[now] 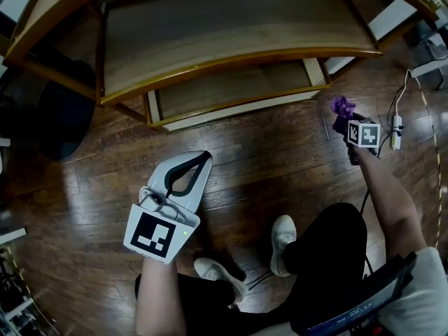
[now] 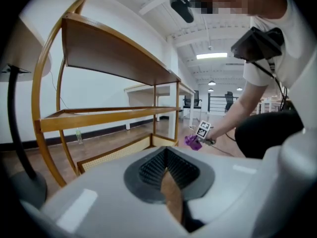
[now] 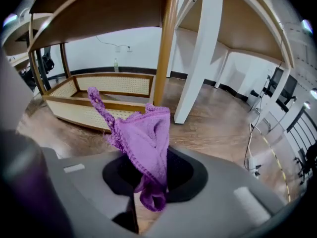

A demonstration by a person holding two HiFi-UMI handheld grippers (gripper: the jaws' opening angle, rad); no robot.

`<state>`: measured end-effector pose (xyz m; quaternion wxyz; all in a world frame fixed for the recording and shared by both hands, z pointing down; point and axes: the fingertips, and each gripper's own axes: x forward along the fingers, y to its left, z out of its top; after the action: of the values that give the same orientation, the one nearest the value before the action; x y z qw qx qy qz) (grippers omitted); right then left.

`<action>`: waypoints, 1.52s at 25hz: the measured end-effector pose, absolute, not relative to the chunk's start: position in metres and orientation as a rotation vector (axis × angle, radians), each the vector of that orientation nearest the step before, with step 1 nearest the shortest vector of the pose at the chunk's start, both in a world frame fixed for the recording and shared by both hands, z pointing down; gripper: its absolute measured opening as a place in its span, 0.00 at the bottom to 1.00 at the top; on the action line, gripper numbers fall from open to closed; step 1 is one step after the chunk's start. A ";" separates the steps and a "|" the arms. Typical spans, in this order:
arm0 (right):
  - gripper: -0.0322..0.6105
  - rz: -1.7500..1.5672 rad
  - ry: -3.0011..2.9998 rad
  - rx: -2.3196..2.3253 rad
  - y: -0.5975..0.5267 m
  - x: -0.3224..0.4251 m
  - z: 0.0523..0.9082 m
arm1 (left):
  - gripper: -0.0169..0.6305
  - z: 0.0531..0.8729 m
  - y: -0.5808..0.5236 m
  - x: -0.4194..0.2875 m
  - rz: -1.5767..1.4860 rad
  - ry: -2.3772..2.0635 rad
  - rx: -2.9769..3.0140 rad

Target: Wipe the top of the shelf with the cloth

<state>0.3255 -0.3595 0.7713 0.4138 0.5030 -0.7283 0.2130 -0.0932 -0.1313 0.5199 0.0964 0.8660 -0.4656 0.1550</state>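
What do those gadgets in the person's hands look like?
Both are pale grey plastic tongs. The left gripper and the right gripper each have dark pads inside and carry a cube printed with black-and-white squares. The person wears a white short-sleeved top.

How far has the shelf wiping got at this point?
Done: the cloth is picked up, clamped in the right gripper. In hand: it is held low, beside the shelf. Left: the whole wipe; the cloth is not touching the shelf top. The left gripper is shut and empty.
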 end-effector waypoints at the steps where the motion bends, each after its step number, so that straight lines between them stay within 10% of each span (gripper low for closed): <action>1: 0.20 0.551 -1.841 1.258 -0.347 0.322 0.755 | 0.05 0.515 -0.130 -0.091 0.456 -1.380 2.570; 25: 0.20 0.566 -2.203 1.045 -0.068 0.256 0.192 | 0.05 0.072 0.054 -0.068 0.177 -1.360 2.333; 38: 0.20 0.557 -2.373 1.183 0.084 0.247 0.050 | 0.05 -0.009 0.155 -0.009 0.143 -0.995 2.619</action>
<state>0.2471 0.0843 0.0499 0.2146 0.4263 -0.8555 0.2006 -0.0093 0.1545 -0.0090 0.1672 0.9204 -0.3498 0.0503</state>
